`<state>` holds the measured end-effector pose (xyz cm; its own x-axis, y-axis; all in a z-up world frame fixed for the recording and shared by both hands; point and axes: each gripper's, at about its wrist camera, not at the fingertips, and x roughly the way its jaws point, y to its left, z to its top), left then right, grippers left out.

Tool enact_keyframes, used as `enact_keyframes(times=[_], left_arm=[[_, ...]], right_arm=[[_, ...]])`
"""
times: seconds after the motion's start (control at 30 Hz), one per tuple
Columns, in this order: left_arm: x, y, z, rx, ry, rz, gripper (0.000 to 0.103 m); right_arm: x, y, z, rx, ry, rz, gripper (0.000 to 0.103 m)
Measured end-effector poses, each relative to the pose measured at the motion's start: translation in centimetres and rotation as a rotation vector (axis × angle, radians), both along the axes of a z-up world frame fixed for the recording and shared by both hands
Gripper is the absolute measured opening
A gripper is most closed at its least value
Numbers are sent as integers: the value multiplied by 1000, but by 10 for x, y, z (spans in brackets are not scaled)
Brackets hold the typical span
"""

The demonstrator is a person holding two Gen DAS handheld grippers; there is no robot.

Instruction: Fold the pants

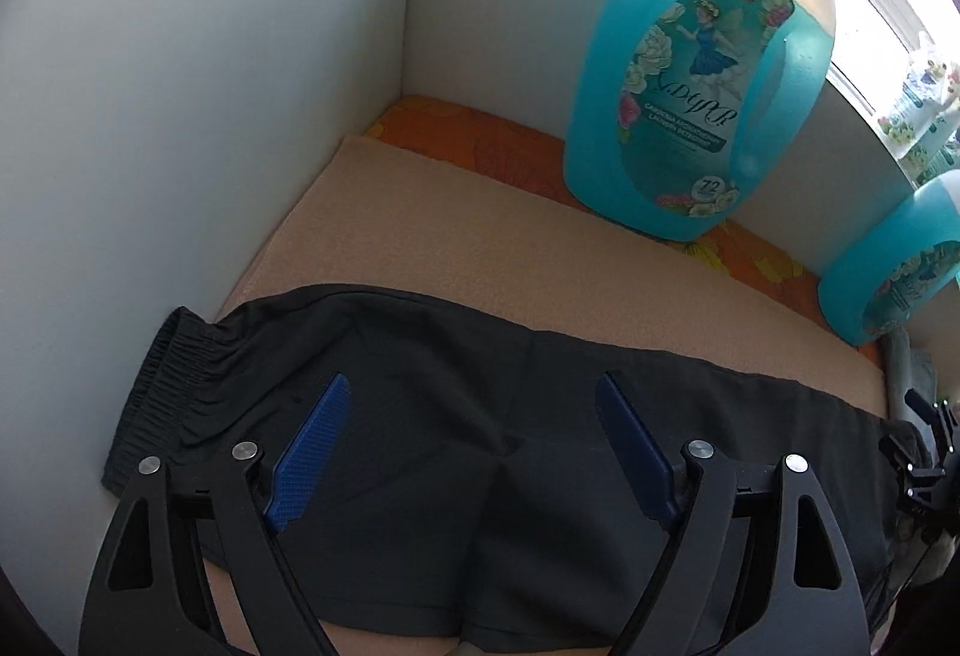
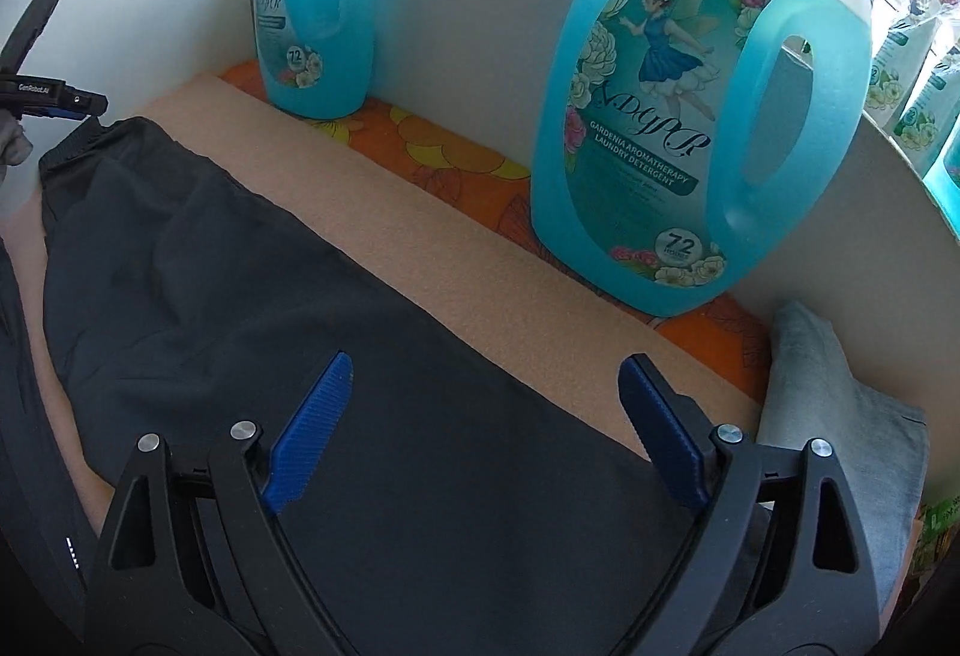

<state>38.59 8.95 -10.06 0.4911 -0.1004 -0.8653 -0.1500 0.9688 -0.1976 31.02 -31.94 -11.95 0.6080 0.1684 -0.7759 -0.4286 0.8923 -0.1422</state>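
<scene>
Blue-padded fingers of left gripper point(image 1: 474, 452) and right gripper point(image 2: 486, 431) spread wide, grasping nothing, poised above black pants point(image 1: 420, 416). Pants laid lengthwise on beige mat point(image 1: 480, 248) over the worktop, seemingly already doubled leg over leg, elastic waistband at the left end. Probably still to do: folding end to end.

Black pants point(image 1: 456, 416), thin smooth fabric, laid flat and lengthwise across the beige bench point(image 1: 456, 236). Gathered elastic waistband point(image 1: 159, 374) at the left end, close to the white wall. Mostly smooth, a few soft wrinkles near the middle. Legs stretched toward the right; far edge straight, parallel to the bench's back.
</scene>
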Motion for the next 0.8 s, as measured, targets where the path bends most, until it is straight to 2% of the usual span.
enact_keyframes(times=[0.17,0.37,0.57,0.67,0.73,0.8], left_arm=[[31,14,-31,10,77,82,83],[47,28,-53,-18,151,136,83],[44,31,-54,30,111,141,83],[37,21,-53,136,79,110,68],[33,17,-51,171,52,91,57],[30,15,-48,185,35,81,27]], right_arm=[[23,2,-16,-20,39,54,93],[45,3,-27,-32,78,119,93],[53,4,-40,-39,127,184,93],[54,7,-50,-52,148,199,93],[56,5,-52,-12,166,198,93],[57,2,-53,28,182,180,92]])
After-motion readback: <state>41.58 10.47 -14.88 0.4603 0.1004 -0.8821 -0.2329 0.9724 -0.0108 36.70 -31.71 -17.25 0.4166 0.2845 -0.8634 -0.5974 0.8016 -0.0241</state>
